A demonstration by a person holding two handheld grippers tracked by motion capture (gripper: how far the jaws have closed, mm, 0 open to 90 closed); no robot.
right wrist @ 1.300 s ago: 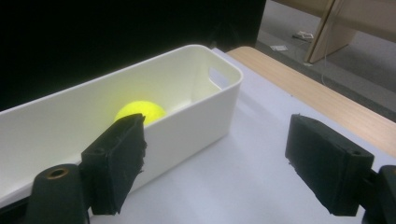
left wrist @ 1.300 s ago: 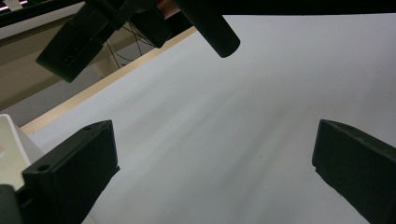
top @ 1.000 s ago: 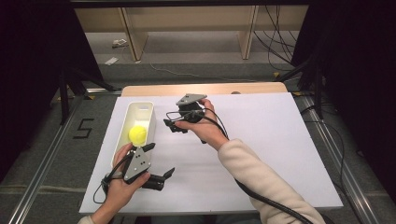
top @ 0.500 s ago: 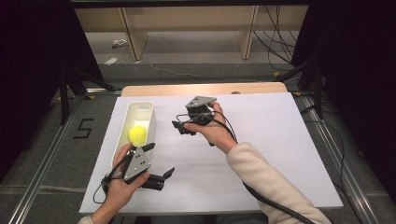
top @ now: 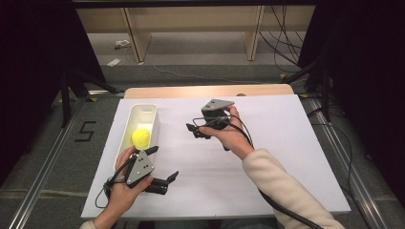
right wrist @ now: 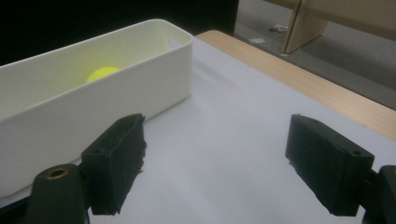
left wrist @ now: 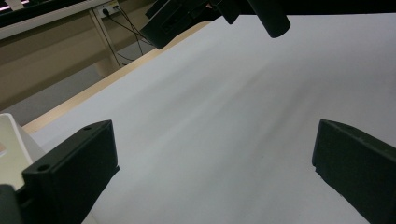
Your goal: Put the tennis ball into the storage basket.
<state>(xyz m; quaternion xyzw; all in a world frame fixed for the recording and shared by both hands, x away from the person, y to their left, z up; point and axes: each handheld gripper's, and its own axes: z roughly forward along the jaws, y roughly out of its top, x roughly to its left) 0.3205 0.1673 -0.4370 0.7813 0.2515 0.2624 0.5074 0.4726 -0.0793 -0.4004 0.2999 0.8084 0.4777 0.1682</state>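
A yellow ball [top: 141,138] lies inside a long white tray [top: 144,111] on the left of the white table. My left gripper [top: 163,163] rests near the front edge, just right of the tray's near end, open with nothing between its jaws. My right gripper [top: 196,130] is held above the table's middle, to the right of the tray, jaws pointing towards it, open and empty. In the right gripper view the tray [right wrist: 140,79] stands ahead on the left, and the ball [right wrist: 102,73] peeks over its wall. The left gripper view looks across bare table towards the right gripper [left wrist: 210,14].
The white table top [top: 286,157] ends in a wooden strip [top: 210,90] at the far edge. Beyond it stand wooden shelf legs [top: 136,40], with cables [top: 282,47] on the floor. A "5" mark [top: 85,131] lies on the floor at left.
My right gripper has drifted to the right, away from the tray, staying open. The left gripper and the ball have not moved.
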